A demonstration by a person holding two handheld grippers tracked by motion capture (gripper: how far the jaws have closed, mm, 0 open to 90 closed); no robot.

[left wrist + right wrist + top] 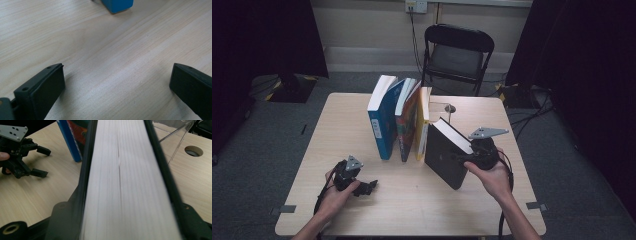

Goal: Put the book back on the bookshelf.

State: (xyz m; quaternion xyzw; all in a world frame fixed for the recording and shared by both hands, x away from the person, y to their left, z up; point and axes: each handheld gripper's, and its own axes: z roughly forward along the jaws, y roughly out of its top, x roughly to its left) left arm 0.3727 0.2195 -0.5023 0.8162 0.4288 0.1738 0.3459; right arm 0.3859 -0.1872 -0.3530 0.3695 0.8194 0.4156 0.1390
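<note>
One black-covered book with pale page edges tilts at the right end of the row, clamped across its thickness by the right gripper. Three more books (blue, multicoloured, yellow) stand on the table. Left gripper rests near the front edge, jaws wide apart.

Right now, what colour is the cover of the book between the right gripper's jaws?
Black, with white page edges. The book in the right gripper shows best in the high view.
</note>
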